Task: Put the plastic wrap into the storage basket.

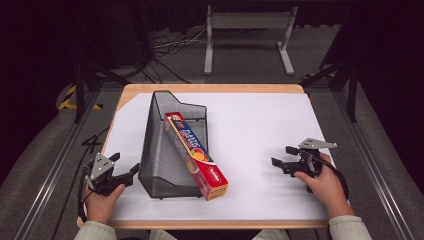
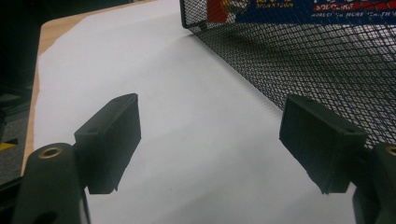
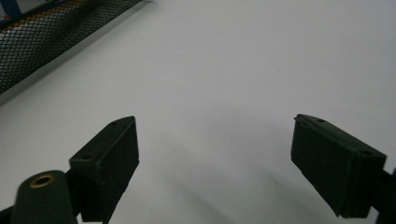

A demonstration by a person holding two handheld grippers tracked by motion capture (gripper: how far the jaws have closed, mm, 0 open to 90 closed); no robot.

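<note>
The left tongs sit at seven o'clock on the tabletop, jaws spread and empty, held in the person's left hand. The right tongs rest at four o'clock, jaws likewise spread wide over bare white paper, gripped by the right hand. Just beside the left tongs, toward three o'clock, lies a black mesh basket. A plastic wrap box lies slanted in it, its near end jutting past the rim toward five o'clock.
</note>
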